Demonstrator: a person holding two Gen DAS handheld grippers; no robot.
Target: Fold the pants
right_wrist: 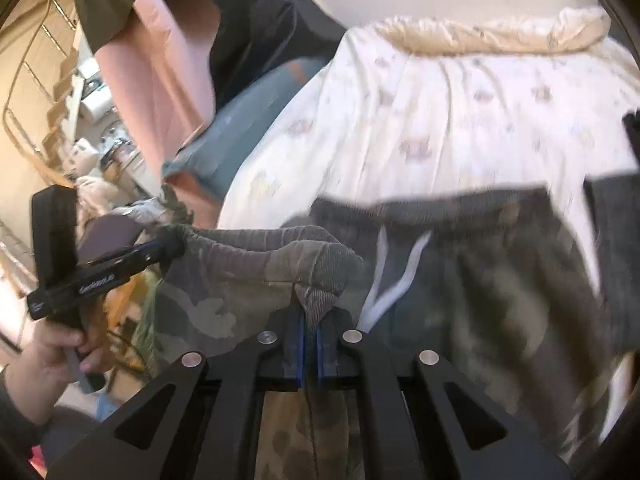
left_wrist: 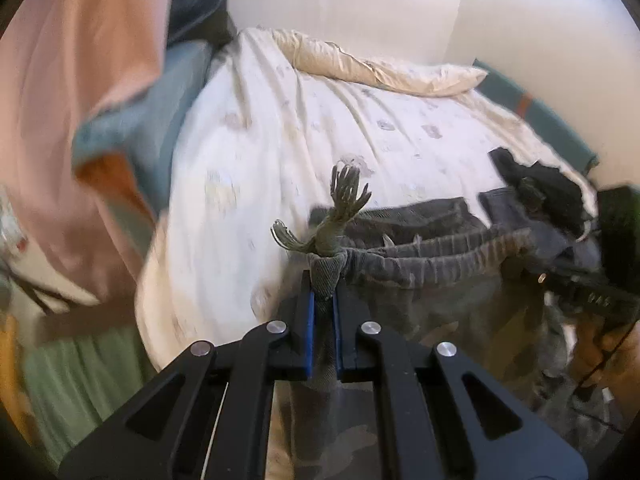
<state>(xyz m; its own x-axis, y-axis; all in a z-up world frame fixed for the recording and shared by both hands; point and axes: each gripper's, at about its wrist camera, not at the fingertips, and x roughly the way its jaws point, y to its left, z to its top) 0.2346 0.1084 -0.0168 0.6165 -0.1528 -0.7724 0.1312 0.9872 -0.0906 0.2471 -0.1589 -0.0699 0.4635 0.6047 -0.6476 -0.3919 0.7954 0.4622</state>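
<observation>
Left gripper (left_wrist: pixel 324 300): black linkage with blue pads; its jaws pinched one end of the ribbed waistband, beside a frayed grey-green drawstring tassel (left_wrist: pixel 346 192).
Pants (right_wrist: pixel 480 288): soft camouflage-print cotton in olive, tan and brown, with an elastic ribbed waistband and a white drawstring (right_wrist: pixel 400 276); the waistband hung between the two grippers above the bed, the legs drooping out of sight.
Right gripper (right_wrist: pixel 310 320): same black build; its jaws pressed together on the other end of the waistband.
Bed (left_wrist: pixel 360 120): rumpled cream sheet with faint printed motifs, and a crumpled beige pillow (left_wrist: pixel 380 68) at the far end.
Dark clothing (left_wrist: pixel 540 188): lay on the sheet, just beyond the waistband.
Step in hand: apparently holding the pants up by the waist to straighten them.
Next move: probably laying them flat on the sheet, legs aligned, before folding.
</observation>
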